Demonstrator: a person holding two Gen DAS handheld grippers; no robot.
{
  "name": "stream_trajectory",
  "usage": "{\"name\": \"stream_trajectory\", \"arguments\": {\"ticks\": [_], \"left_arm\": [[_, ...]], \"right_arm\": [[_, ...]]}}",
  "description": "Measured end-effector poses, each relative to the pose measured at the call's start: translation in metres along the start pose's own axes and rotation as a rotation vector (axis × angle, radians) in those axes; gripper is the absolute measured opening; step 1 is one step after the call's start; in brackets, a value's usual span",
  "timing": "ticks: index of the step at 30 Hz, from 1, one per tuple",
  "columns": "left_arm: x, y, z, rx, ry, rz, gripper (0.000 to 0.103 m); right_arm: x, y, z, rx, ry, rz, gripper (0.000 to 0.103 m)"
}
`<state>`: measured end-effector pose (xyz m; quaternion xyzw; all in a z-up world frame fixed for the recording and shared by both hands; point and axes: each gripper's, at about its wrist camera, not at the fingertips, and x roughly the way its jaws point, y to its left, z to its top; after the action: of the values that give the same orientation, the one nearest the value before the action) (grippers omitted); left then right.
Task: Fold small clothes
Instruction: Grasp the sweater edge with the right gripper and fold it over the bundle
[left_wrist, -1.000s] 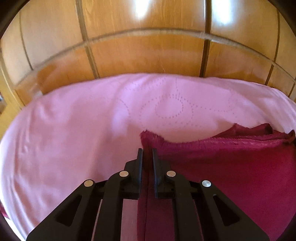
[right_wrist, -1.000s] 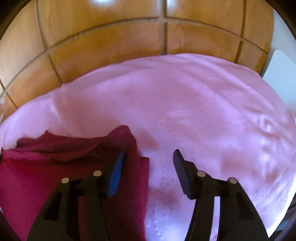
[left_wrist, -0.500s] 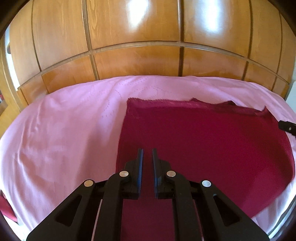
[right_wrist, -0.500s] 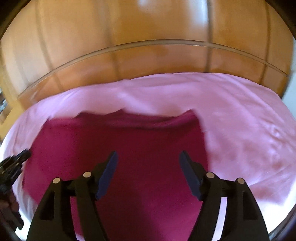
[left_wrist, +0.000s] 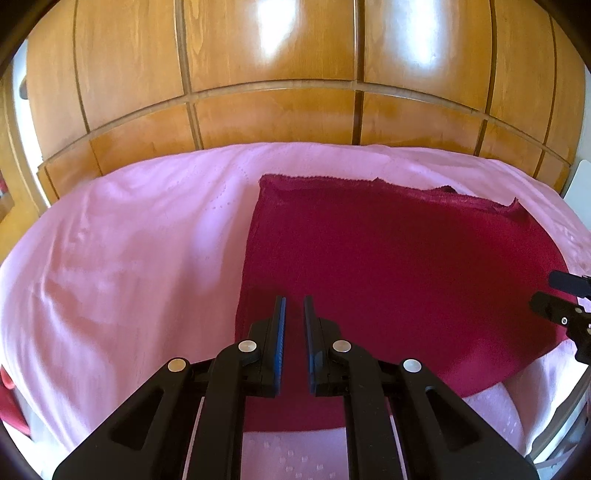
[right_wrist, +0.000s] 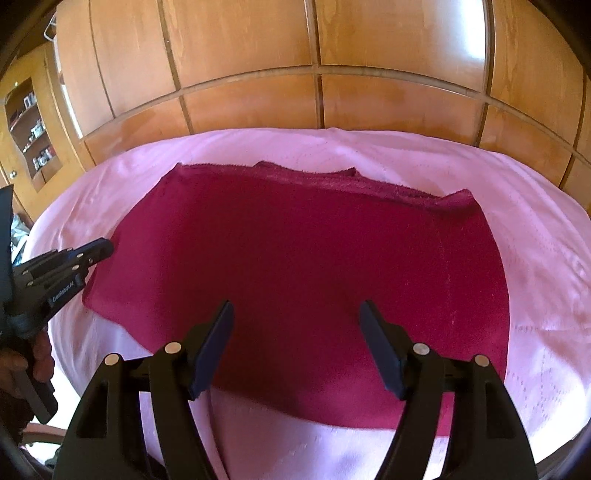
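A dark red cloth (left_wrist: 388, 266) lies flat on the pink sheet, folded, with its doubled ragged edges along the far side (right_wrist: 332, 181). My left gripper (left_wrist: 293, 301) hovers over the cloth's near left part, jaws shut with nothing visible between them. From the right wrist view its tip (right_wrist: 105, 247) sits at the cloth's left edge. My right gripper (right_wrist: 295, 308) stands open above the near middle of the cloth, nothing between its fingers. It also shows at the right edge of the left wrist view (left_wrist: 546, 293).
The pink sheet (left_wrist: 129, 258) covers a bed that ends at a wooden wardrobe (left_wrist: 277, 110). A shelf niche (right_wrist: 33, 129) is at the far left. A person's hand (right_wrist: 37, 362) holds the left gripper. Something red (left_wrist: 7, 387) peeks in at the bed's left edge.
Both grippers have drawn back from the cloth's far edge toward its near side. The cloth now lies flat and in full view. The right jaws have spread wider.
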<state>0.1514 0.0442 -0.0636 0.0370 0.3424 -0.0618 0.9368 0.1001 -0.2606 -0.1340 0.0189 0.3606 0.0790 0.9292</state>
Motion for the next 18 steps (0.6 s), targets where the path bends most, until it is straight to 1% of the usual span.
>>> {"name": "stream_trajectory", "arguments": {"ticks": [4,6,7,8,9,10,12,15,18], "left_arm": [[0.001,0.001,-0.009,-0.001,0.017,0.008,0.007],[0.004,0.002,-0.014,0.004,0.028,0.017,0.007],[0.006,0.002,-0.017,0.010,0.032,0.020,0.007],[0.011,0.001,-0.021,0.020,0.046,0.021,0.007],[0.015,0.003,-0.024,0.023,0.055,0.023,0.007],[0.015,0.003,-0.027,0.028,0.049,0.025,0.007],[0.011,0.001,-0.029,0.031,0.041,0.035,0.007],[0.006,0.003,-0.029,0.004,0.042,0.030,0.007],[0.001,0.005,-0.028,-0.010,0.036,0.030,0.007]], "right_arm": [[-0.003,-0.002,-0.013,-0.005,0.020,-0.018,0.070],[-0.001,-0.006,-0.024,-0.022,0.038,-0.056,0.070],[0.006,-0.012,-0.033,-0.032,0.070,-0.097,0.070],[0.012,-0.020,-0.039,-0.009,0.101,-0.102,0.070],[0.014,-0.028,-0.044,0.026,0.105,-0.078,0.070],[0.010,-0.034,-0.048,0.058,0.081,-0.049,0.070],[0.007,-0.033,-0.049,0.050,0.075,-0.054,0.070],[0.007,-0.030,-0.049,0.047,0.073,-0.062,0.071],[0.004,-0.032,-0.047,0.064,0.078,-0.043,0.071]]}}
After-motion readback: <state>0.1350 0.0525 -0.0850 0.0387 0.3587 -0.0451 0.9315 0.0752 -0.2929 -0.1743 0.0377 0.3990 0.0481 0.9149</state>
